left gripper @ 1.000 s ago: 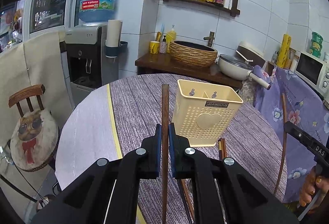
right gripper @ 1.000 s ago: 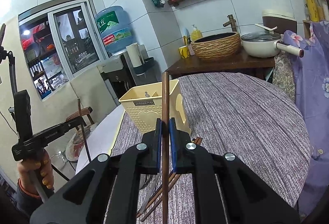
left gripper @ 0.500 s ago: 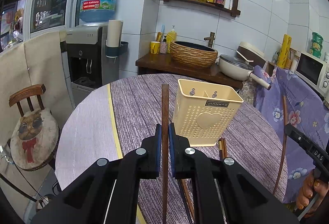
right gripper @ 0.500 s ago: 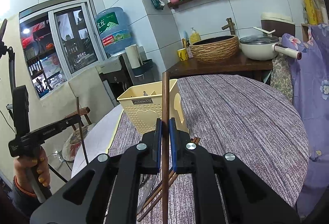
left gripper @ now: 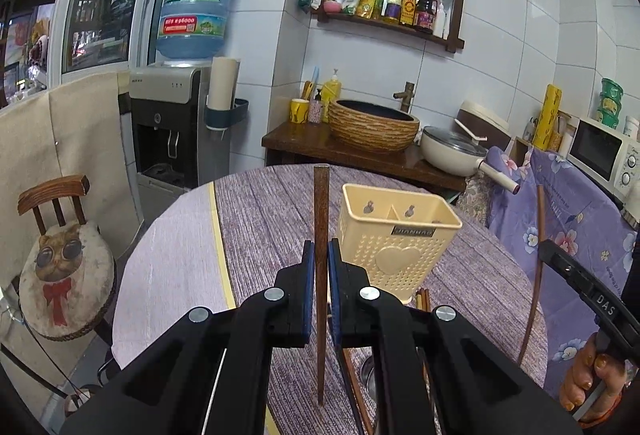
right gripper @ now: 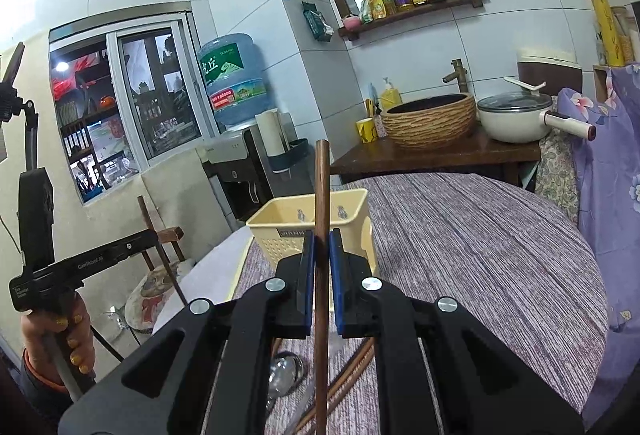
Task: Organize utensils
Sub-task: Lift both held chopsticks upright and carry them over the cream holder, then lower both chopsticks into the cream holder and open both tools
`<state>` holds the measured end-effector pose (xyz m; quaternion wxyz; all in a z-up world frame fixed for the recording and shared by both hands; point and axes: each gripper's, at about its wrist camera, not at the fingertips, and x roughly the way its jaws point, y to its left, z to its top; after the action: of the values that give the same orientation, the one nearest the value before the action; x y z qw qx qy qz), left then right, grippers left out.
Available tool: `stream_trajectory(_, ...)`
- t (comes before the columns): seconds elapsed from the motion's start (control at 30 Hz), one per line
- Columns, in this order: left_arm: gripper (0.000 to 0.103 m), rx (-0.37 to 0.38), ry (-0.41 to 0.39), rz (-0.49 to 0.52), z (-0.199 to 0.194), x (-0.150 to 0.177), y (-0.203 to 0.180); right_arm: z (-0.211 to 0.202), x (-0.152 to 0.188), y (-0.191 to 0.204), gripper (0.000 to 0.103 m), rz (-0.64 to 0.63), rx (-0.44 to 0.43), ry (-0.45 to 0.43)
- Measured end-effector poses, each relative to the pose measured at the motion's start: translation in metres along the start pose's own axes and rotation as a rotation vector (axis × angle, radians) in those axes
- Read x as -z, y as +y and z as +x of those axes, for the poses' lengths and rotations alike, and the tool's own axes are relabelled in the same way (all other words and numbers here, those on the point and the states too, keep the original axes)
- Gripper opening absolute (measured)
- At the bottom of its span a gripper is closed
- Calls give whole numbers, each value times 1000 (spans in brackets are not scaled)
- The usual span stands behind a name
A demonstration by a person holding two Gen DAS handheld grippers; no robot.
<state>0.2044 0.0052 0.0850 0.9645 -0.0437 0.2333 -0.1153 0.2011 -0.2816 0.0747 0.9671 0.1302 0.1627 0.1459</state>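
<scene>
Brown wooden chopstick (left gripper: 320,219) clamped upright in my left gripper (left gripper: 319,255), another chopstick (right gripper: 321,195) pinched likewise in my right gripper (right gripper: 322,251), cream utensil basket (left gripper: 394,239) just beyond both tips, loose chopsticks (right gripper: 348,375) and spoon (right gripper: 284,371) beneath on purple tablecloth (right gripper: 480,235).

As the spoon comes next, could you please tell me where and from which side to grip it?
Grip the spoon by its handle, from above: only its shiny bowl shows, lying flat on the table beside loose chopsticks; the handle runs hidden under the right hand-held gripper.
</scene>
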Motion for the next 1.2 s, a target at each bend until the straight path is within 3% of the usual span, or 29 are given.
stream_trajectory(0.2, 8, 38, -40, 9, -8, -27, -2, 16, -28, 9, 9, -11, -16, -39)
stream_trajectory(0.5, 8, 112, -139, 33, -27, -102, -20, 45, -101, 29, 9, -36, -9, -124)
stream_trajectory(0.63, 8, 135, -167, 25, -23, -136, -30, 62, -136, 44, 9, -97, 52, -213)
stream_trajectory(0.73, 8, 108, -186, 23, -7, -153, -38, 80, -151, 48, 9, -125, 97, -264)
stream_trajectory(0.9, 8, 90, -148, 2, 32, -150, -38, 117, -146, 43, 9, -155, 147, -281)
stream_trajectory(1.03, 8, 67, -117, 4, 58, -132, -37, 139, -126, 29, 9, -131, 156, -243)
stream_trajectory(1.2, 8, 66, -67, 2, 76, -107, -35, 141, -95, 16, 9, -131, 166, -207)
